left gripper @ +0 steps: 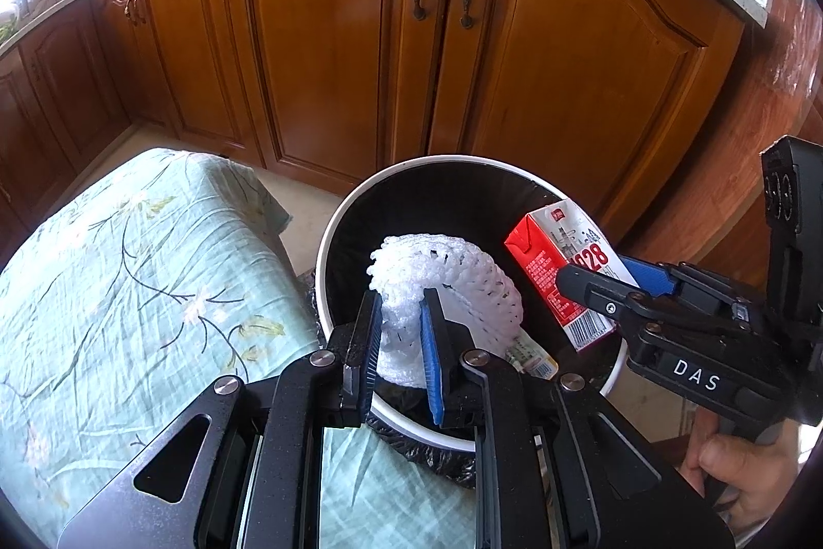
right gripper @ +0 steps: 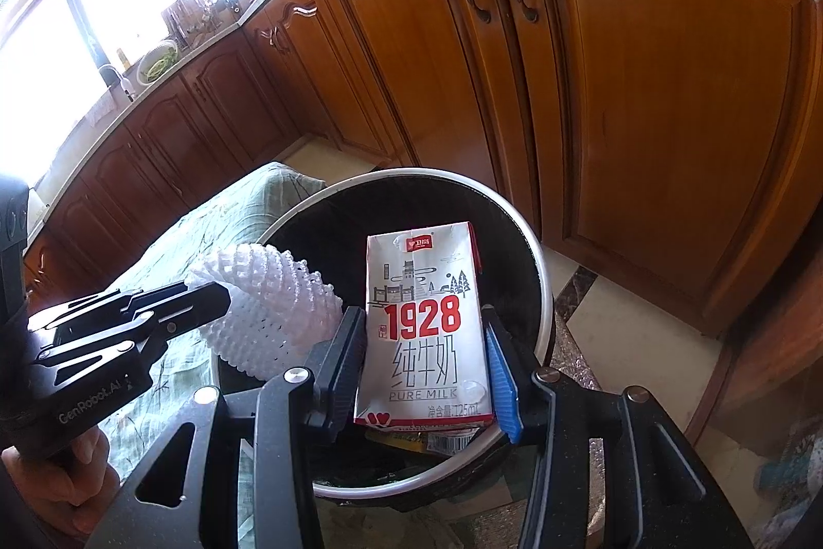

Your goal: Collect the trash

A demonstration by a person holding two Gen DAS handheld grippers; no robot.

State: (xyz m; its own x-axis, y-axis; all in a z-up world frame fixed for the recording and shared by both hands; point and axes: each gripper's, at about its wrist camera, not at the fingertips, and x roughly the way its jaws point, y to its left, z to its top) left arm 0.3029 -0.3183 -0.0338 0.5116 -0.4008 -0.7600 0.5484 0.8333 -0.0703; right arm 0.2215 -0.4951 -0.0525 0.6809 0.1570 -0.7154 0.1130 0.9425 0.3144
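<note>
Wooden cabinets (left gripper: pixel 329 50) fill the room ahead of both claws, a floral cloth (left gripper: pixel 103 291) to the left. Below them gapes the white-rimmed trash bin (left gripper: pixel 329 240), black-lined, wrappers inside. The left claw (left gripper: pixel 401 333) pinches a white foam net (left gripper: pixel 452 271) over the opening; the right claw (right gripper: pixel 424 358) grips a red-and-white milk carton (right gripper: pixel 427 322) upright above the bin.
</note>
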